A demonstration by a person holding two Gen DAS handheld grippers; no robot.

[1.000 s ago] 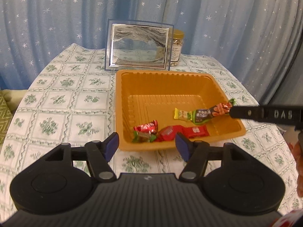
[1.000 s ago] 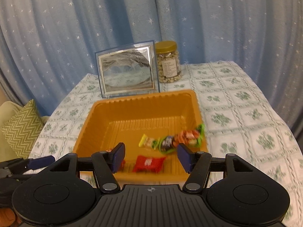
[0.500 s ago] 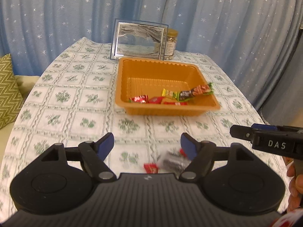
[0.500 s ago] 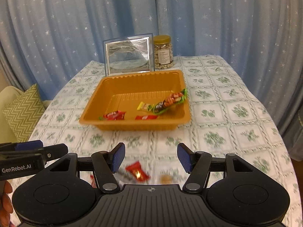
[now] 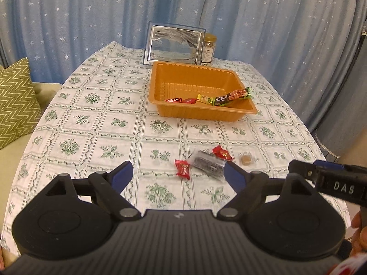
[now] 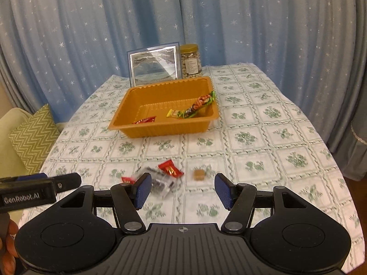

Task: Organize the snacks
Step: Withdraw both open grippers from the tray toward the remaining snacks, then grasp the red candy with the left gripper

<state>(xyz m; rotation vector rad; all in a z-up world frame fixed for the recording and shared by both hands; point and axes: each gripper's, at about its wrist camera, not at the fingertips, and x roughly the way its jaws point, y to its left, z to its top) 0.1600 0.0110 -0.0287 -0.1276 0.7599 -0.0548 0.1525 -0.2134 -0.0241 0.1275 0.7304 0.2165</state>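
Two tongs of mine have both pulled back from the orange tray (image 5: 158, 91) w/ nothing in them, so the whole table (image 5: 91, 123) now shows where a sec ago the tray filled both views. Tray sits mid-table in front of the picture frame (image 5: 174, 43) & the nut jar (image 6: 191, 61); inside it lie the long green-ended bar (image 5: 231, 96), a yellow candy (image 5: 204, 98) & red wrappers (image 5: 175, 100) along its near side. That looks like drops done, back for more. Left gripper (image 5: 177, 171) has just been opening, jaws now wide apart, nothing between the pads. Right gripper (image 6: 182, 191) hangs apart too, about half spread, empty. What's left, big to small: clear packet of dark stuff (image 5: 207, 162) on the cloth near the table's front edge, a red candy (image 5: 221, 153) touching its far side, another red candy (image 5: 182, 169) just beside it on the left, & a small brown caramel cube (image 5: 245, 159) near, to the right. Four pieces still out of the tray, I reckon; the packet is crinkly & flat, prob. the fiddliest to pinch. Left tongs look lined up for the near red candy or the packet, right for the cube.
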